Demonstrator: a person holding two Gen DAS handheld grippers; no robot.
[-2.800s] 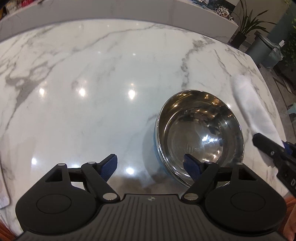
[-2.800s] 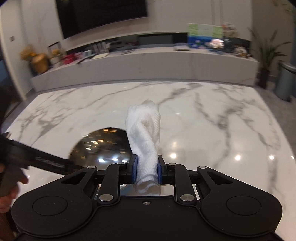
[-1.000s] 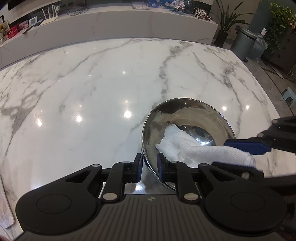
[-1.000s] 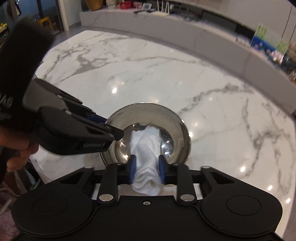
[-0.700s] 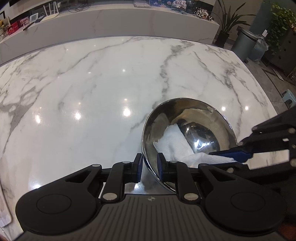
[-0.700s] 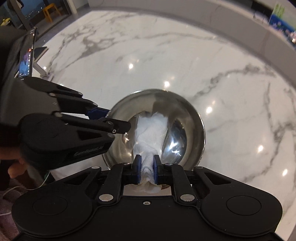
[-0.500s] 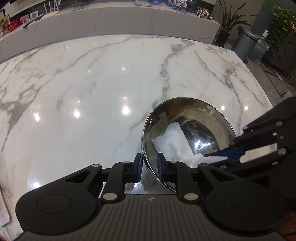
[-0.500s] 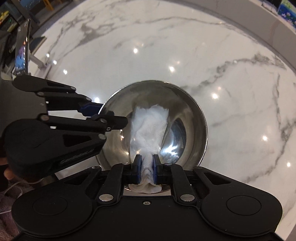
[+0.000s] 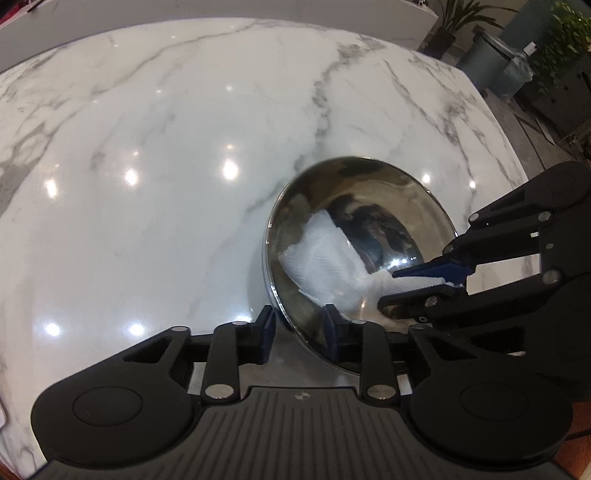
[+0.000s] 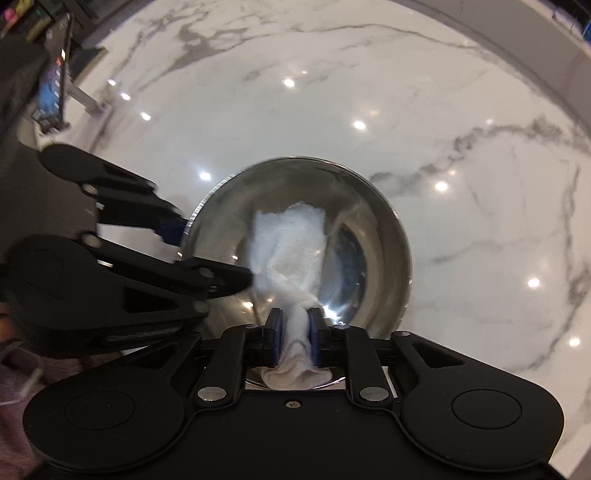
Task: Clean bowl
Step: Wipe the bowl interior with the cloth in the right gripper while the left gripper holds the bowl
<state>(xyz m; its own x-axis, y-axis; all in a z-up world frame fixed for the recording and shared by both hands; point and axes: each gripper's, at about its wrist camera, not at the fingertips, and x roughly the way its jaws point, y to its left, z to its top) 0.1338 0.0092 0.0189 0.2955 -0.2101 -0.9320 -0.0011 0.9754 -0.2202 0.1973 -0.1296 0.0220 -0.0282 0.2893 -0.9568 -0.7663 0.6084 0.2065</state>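
A shiny steel bowl (image 9: pixel 402 192) sits on the white marble table (image 9: pixel 166 155). My left gripper (image 9: pixel 298 330) is shut on the bowl's near rim, one finger outside and one inside. My right gripper (image 10: pixel 294 332) is shut on a white cloth (image 10: pixel 290 243) and presses it against the inside of the bowl (image 10: pixel 384 258). In the left wrist view the cloth (image 9: pixel 325 262) lies on the bowl's left inner wall, with the right gripper (image 9: pixel 421 282) coming in from the right. The left gripper (image 10: pixel 207 254) shows at the left of the right wrist view.
A phone on a stand (image 10: pixel 53 92) stands at the table's far left edge. A bin (image 9: pixel 495 62) and potted plants (image 9: pixel 565 40) stand on the floor beyond the table's right edge. A white counter (image 9: pixel 221 14) runs behind the table.
The left gripper has stayed shut on the bowl's rim. The right gripper has swept the cloth round inside the bowl, from its bottom toward the left inner wall.
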